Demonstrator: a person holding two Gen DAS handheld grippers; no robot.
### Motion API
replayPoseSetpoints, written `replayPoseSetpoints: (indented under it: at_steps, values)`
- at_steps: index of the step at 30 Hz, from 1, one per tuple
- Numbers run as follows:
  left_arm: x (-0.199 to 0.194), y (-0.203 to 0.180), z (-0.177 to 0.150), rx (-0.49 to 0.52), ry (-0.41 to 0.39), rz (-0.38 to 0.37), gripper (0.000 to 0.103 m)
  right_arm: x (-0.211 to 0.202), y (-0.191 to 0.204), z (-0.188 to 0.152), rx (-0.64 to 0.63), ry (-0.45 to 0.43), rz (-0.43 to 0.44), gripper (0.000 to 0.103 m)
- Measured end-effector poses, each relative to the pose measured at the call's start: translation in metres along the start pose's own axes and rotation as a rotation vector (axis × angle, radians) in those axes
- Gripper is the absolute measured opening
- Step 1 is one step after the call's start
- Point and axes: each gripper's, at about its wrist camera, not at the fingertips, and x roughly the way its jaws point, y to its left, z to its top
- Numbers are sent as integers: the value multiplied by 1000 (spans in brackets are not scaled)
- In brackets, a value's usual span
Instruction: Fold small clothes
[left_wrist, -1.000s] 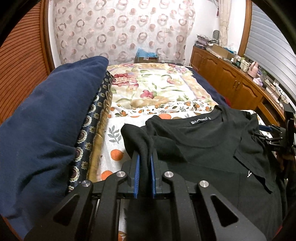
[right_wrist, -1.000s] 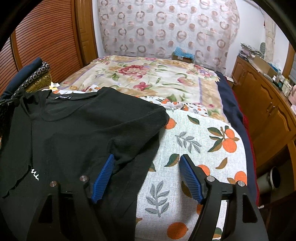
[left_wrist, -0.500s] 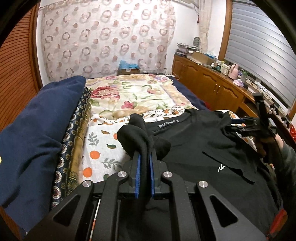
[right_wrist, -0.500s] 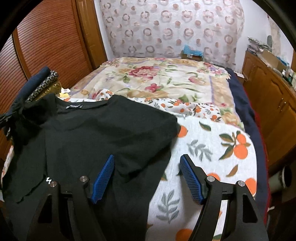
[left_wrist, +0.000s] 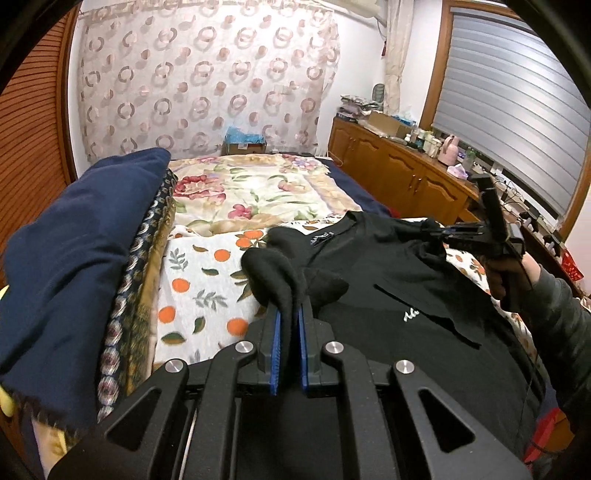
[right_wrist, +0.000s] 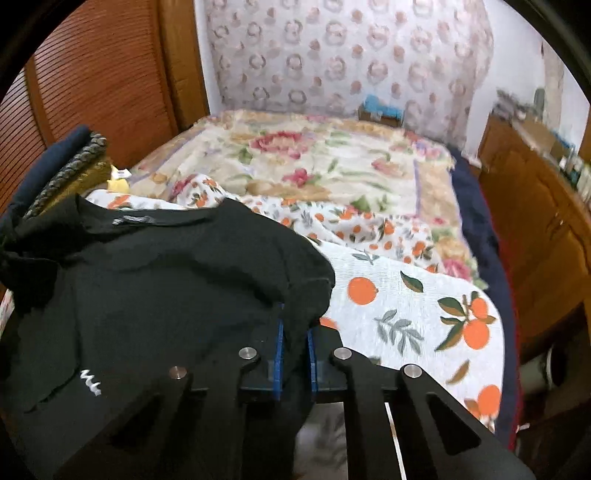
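Blue pads of the left gripper (left_wrist: 289, 325) are pinched tight at the centre of the left wrist view, a thick bunch of black cloth squeezed between them and bulging up above the tips. That cloth is one shoulder of the black T-shirt (left_wrist: 388, 280), which spreads away to the right of the frame. Over in the right wrist view the right gripper (right_wrist: 294, 334) is clamped too, its pads closed on the shirt's other shoulder edge at lower centre. Both corners are taken, then!

Outward from the pads: the shirt's collar label sits between the two grips, a small white mark shows on the chest at lower left of the right wrist view, and the body of the garment hangs or lies down toward the person. Under it is the orange-print sheet (right_wrist: 413, 306), with the floral quilt (left_wrist: 258, 184) beyond at mid-frame. A navy pillow (left_wrist: 74, 240) fills the left of the left wrist view.

My read: this is the pick-up stage, the shirt gripped at both shoulders, not yet folded. The next move calls for drawing the two grips apart to pull the shoulder line taut, then laying the shirt flat on the sheet without letting a corner slip.
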Motion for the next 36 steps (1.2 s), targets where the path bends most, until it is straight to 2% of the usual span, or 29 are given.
replayPoseSetpoints:
  at_steps: [4,9,16,20,24,29,32,36]
  values:
    - [-28,-2,-9,1,-39,3,9,-50,12,-14,-12,-107,-46,8]
    - [-63,0,-24,0,-80,5,9,-117,25,-54,-6,-194,-64,8]
    - [-112,0,-57,-9,-115,9,9,-186,40,-131,16,-235,-41,8]
    - [-145,-12,-76,14,-118,12,9,-218,50,-170,23,-227,-29,8]
    - [-176,-25,-90,56,-114,47,9,-255,57,-200,32,-225,-10,8]
    - [-189,-21,-111,39,-98,111,9,-286,58,-230,33,-184,-10,8]
    - [-183,-9,-122,-1,-73,105,9,-274,56,-241,50,-110,5,8]
    - [-170,0,-131,-32,-30,100,9,-257,55,-253,47,-18,-23,8]
